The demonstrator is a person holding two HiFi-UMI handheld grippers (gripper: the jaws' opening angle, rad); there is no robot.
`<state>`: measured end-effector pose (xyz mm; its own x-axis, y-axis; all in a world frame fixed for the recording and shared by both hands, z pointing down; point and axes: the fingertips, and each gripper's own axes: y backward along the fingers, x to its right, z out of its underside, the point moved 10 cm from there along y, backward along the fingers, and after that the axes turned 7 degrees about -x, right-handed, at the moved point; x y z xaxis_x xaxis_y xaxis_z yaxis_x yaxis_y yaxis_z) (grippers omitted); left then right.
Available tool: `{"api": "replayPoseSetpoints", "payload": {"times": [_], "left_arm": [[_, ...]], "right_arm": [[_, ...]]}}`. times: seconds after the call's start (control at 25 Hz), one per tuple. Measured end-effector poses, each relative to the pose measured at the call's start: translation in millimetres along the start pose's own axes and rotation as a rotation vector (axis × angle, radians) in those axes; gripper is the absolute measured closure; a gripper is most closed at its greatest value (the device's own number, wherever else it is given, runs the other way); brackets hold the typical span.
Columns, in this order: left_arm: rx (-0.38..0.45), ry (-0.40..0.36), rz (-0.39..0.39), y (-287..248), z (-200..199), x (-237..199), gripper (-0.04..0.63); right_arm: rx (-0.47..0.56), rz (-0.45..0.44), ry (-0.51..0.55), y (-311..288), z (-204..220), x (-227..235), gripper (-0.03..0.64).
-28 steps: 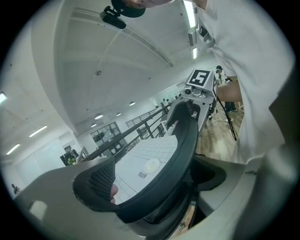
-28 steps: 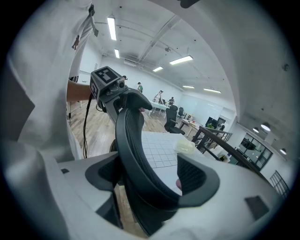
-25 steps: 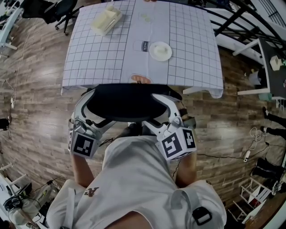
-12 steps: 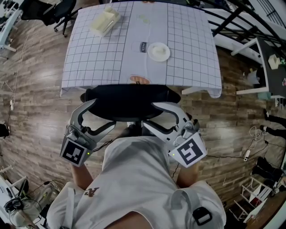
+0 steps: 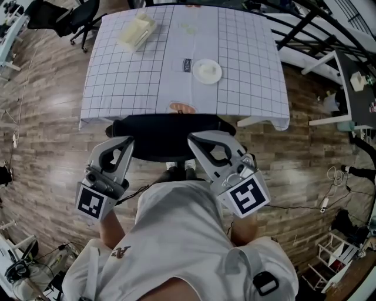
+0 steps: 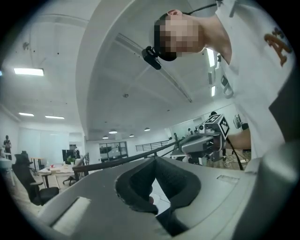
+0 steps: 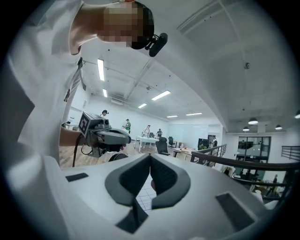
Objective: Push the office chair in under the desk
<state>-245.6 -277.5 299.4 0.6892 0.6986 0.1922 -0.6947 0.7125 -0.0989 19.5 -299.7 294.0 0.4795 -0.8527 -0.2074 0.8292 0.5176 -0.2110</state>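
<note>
The black office chair (image 5: 167,132) stands with its backrest against the near edge of the desk (image 5: 117,88), which wears a white grid cloth. In the head view my left gripper (image 5: 127,141) overlaps the backrest's left end and my right gripper (image 5: 192,139) its right end. Whether either one touches the chair I cannot tell. Both are shut with nothing between the pads. In the left gripper view the jaws (image 6: 154,158) meet, and so do they in the right gripper view (image 7: 150,155). Each gripper view also shows the other gripper.
On the desk lie a white round dish (image 5: 207,71), a cream box (image 5: 137,30) and a small dark label (image 5: 187,63). Another black chair (image 5: 76,14) stands at the far left. White furniture (image 5: 329,88) and floor cables (image 5: 329,188) are on the right.
Both grippers stood open on either side of the chair's backrest. They have now shut empty, and the marker cubes have drawn back a little toward the person.
</note>
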Motion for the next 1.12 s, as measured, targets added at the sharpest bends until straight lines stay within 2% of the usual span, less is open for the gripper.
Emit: {"api": "replayPoseSetpoints", "payload": {"times": [0.2, 0.48, 0.84, 1.12], "left_arm": [[0.039, -0.001, -0.046, -16, -13, -1, 0.594], [0.055, 0.018, -0.046, -23, -16, 1, 0.594], [0.034, 0.037, -0.040, -26, -10, 2, 0.594], [0.025, 0.032, -0.040, -25, -8, 1, 0.594]], "right_arm": [[0.022, 0.030, -0.012, -4, -9, 5, 0.614], [0.017, 0.085, -0.061, -7, -6, 11, 0.614], [-0.021, 0.063, -0.094, -13, 2, 5, 0.614], [-0.014, 0.039, -0.040, -14, 0, 3, 0.614]]}}
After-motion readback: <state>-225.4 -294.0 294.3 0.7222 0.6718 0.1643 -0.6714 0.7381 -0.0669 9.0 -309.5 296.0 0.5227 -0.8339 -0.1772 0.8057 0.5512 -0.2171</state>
